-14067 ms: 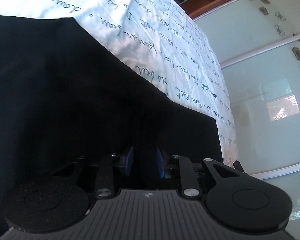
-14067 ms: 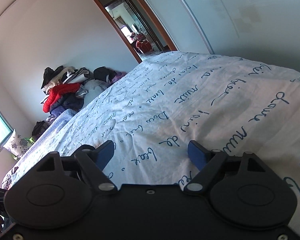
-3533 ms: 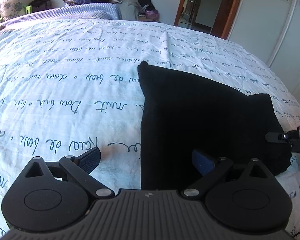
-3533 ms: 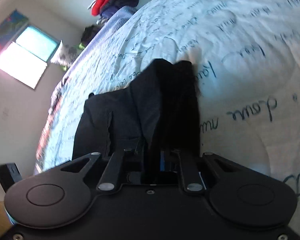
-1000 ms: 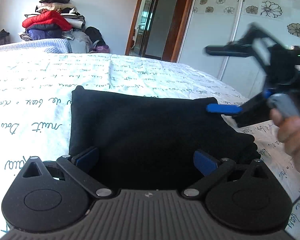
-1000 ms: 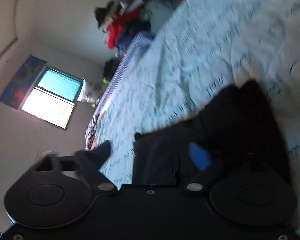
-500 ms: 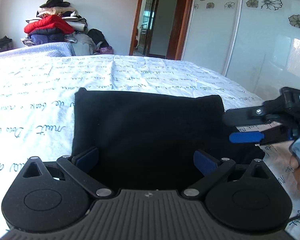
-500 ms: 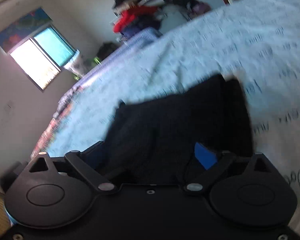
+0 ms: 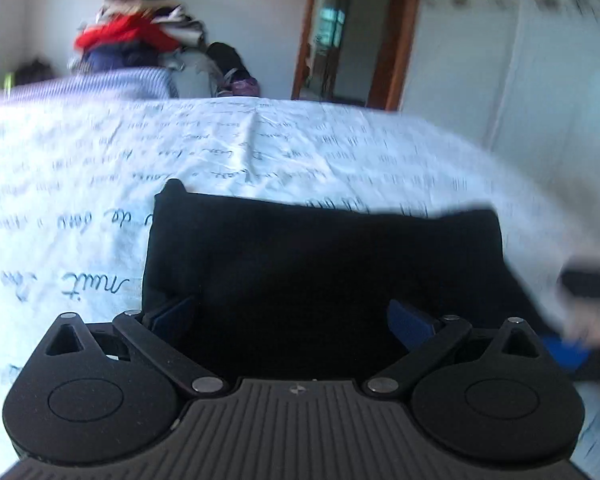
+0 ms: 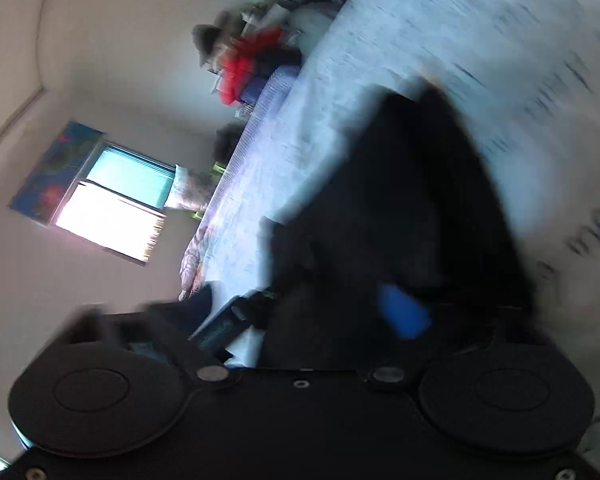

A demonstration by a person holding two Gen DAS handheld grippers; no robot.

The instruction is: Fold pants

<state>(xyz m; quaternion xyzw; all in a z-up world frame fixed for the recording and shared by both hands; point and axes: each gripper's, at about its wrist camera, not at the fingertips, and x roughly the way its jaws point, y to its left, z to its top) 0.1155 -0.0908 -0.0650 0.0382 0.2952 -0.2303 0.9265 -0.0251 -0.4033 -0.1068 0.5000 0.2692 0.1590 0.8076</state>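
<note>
The black pants [image 9: 320, 256] lie folded into a compact rectangle on the white bedsheet with blue script [image 9: 80, 184]. My left gripper [image 9: 290, 320] is open and empty, its blue pads spread over the near edge of the pants. The right gripper shows blurred at the right edge of the left wrist view [image 9: 580, 312]. In the tilted, blurred right wrist view the pants [image 10: 412, 208] fill the middle. My right gripper [image 10: 300, 312] is open with one blue pad [image 10: 404, 316] over the cloth.
A pile of clothes with a red jacket [image 9: 128, 36] lies beyond the bed's far side. An open wooden door [image 9: 356, 36] and white wardrobe panels [image 9: 520, 60] stand at the back right. A bright window [image 10: 108, 208] is on the left wall.
Both grippers have let go of the pants since the earliest frames. In the last second the right gripper has swung down to the right of the folded pants and rolled, blurring its view.
</note>
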